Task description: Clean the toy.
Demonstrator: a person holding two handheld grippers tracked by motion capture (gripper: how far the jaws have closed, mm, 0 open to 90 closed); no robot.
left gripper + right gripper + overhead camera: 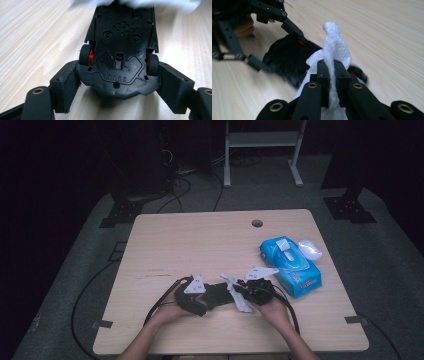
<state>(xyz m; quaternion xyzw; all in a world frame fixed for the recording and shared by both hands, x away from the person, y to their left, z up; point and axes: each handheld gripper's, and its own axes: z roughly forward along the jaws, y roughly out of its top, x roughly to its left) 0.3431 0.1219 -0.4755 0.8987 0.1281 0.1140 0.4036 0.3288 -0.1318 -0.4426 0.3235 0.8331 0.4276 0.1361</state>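
A black toy car (120, 60) with red wheel hubs lies upside down, its underside facing the left gripper view. My left gripper (117, 82) is shut on the car's rear, one jaw against each side; in the high view the left gripper (200, 295) sits near the table's front edge. My right gripper (331, 75) is shut on a white wet wipe (336, 52), which stands up between the jaws and touches the car (287, 62). From above, the wipe (239, 292) lies between the two grippers, with the right gripper (257, 289) just right of it.
A blue pack of wet wipes (290, 266) with a white lid lies right of the grippers; a crumpled white piece (310, 250) rests beside it. The wooden table (200, 245) has a cable hole (257, 223) at the back. Cables trail off the front edge.
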